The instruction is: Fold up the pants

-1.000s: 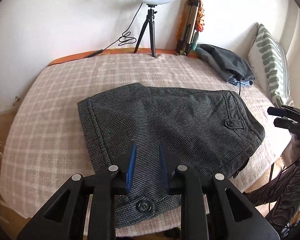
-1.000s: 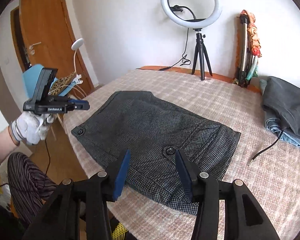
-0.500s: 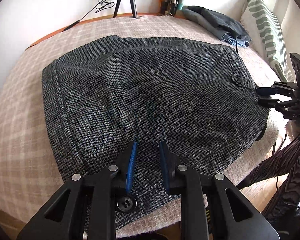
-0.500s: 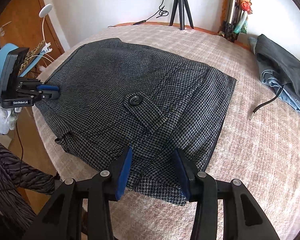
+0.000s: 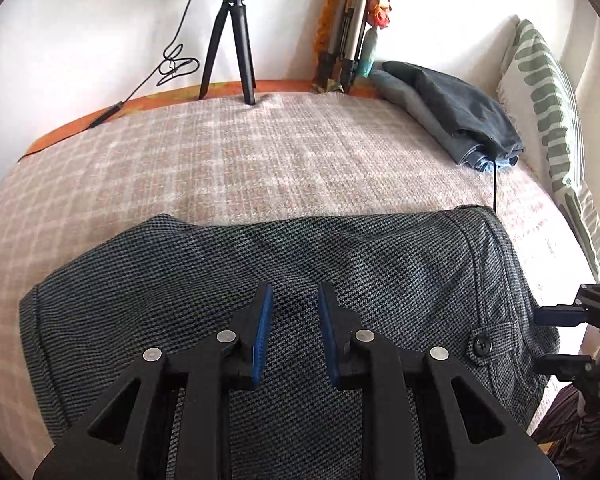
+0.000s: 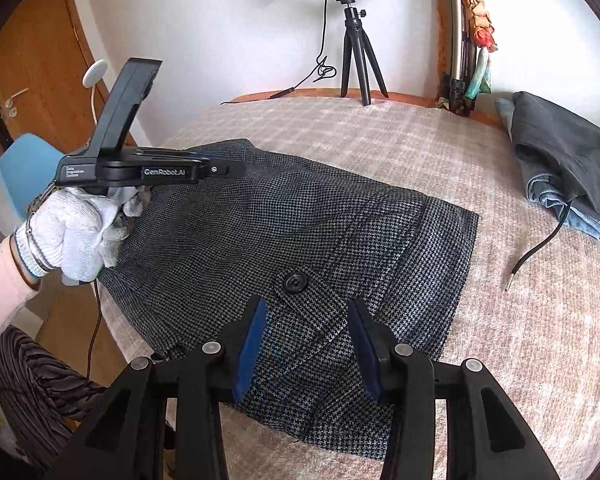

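Dark grey houndstooth pants (image 5: 308,264) lie folded flat on the pink checked bedspread (image 5: 220,160), near its front edge. They also show in the right wrist view (image 6: 308,240), with a black button (image 6: 296,281) on a flap. My left gripper (image 5: 294,300) is open and empty, low over the pants' middle; it also shows in the right wrist view (image 6: 236,168), held by a white-gloved hand. My right gripper (image 6: 306,312) is open and empty over the waistband end; in the left wrist view it (image 5: 540,336) sits at the pants' right edge.
A pile of dark and denim clothes (image 5: 460,116) with a black cable (image 6: 540,244) lies at the back right. A ring-light tripod (image 5: 232,40) and a second folded tripod (image 5: 348,24) stand at the back edge. A striped pillow (image 5: 548,104) lies at the right. A wooden door (image 6: 32,64) is on the left.
The left gripper has moved forward and tilted up over the pants' middle. The right gripper pulled back slightly at the waistband end. Both stay open and empty.
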